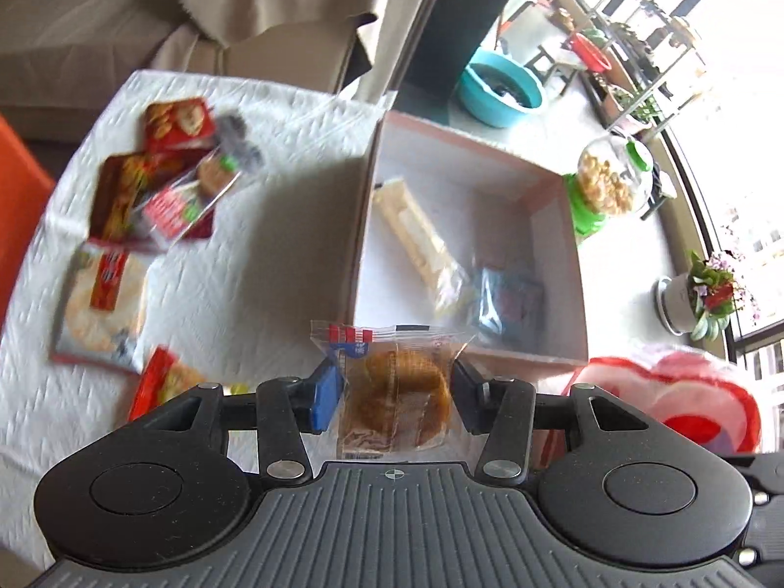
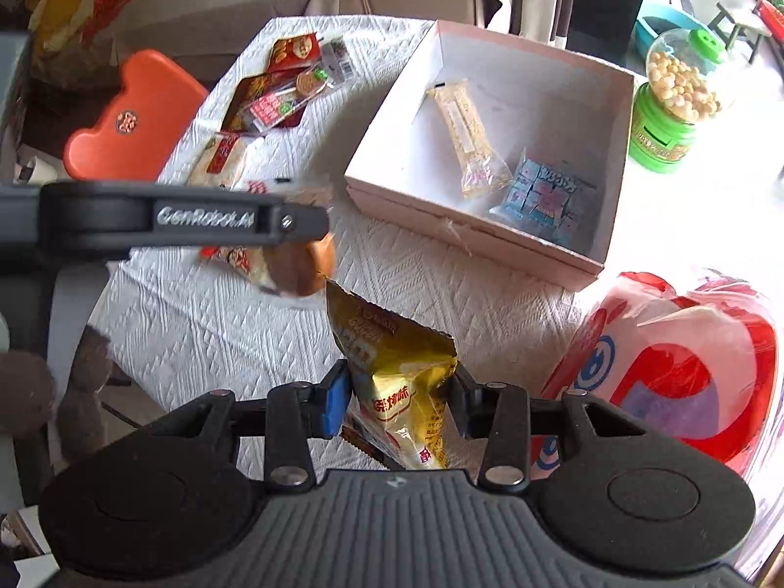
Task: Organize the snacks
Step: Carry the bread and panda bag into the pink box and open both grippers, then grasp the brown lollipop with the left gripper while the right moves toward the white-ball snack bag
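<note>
My left gripper [image 1: 397, 392] is shut on a clear-wrapped brown cake [image 1: 402, 382], held above the white tablecloth just before the pink box [image 1: 365, 206]. In the right wrist view that same left gripper [image 2: 294, 235] crosses from the left with the cake [image 2: 301, 269] hanging under it. My right gripper [image 2: 402, 402] is shut on a gold snack packet [image 2: 397, 367], lifted off the cloth in front of the box [image 2: 470, 240]. Inside the box lie a long pale bar [image 2: 468, 134] and a blue packet [image 2: 546, 196].
Several red and white snack packs [image 1: 157, 171] lie on the cloth at the left. An orange chair [image 2: 132, 117] stands beyond the table's left edge. A green-based jar of puffs [image 2: 671, 103] and a red-pink bag [image 2: 686, 367] sit right of the box.
</note>
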{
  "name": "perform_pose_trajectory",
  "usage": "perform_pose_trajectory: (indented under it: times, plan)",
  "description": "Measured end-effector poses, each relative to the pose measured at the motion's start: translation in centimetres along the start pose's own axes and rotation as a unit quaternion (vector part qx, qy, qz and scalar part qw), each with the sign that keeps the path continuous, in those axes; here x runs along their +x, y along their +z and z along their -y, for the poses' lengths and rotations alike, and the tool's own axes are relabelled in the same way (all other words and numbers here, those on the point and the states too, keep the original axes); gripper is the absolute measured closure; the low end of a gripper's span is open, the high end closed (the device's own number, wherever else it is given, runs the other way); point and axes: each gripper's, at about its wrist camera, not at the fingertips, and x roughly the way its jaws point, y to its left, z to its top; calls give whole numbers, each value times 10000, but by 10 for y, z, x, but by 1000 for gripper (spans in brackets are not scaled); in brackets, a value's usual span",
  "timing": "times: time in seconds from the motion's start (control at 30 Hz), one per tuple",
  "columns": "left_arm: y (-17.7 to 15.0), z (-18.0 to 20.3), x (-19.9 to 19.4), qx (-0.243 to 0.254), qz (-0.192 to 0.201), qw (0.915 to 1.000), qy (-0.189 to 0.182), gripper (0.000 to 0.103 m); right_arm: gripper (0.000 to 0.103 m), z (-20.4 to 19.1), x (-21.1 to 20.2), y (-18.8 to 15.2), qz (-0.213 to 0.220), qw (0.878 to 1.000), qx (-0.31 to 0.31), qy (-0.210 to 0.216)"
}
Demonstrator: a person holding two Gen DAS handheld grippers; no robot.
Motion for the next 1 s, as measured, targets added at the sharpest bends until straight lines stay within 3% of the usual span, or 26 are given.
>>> perform_pose_trajectory:
  times: [0.13,0.23,0.4,0.7,0.87,1.0]
  plan:
    - [37,9,29,-316,128,9976,-597,49,62,18,-7,11,236,9995,201,-57]
    - [53,17,47,-287,207,9981,-499,51,62,30,-8,18,303,9988,376,-83]
    - [58,1,40,-562,491,9958,-526,51,62,45,-12,34,527,9967,567,-239]
    - [29,-100,17,-1290,721,9890,27,51,57,59,7,108,1117,9827,1280,-740]
    - [19,-154,6,-1576,764,9841,295,51,53,43,24,124,1013,9822,1307,-896]
    - [16,-188,0,-1457,671,9859,473,51,53,8,48,135,790,9860,1313,-653]
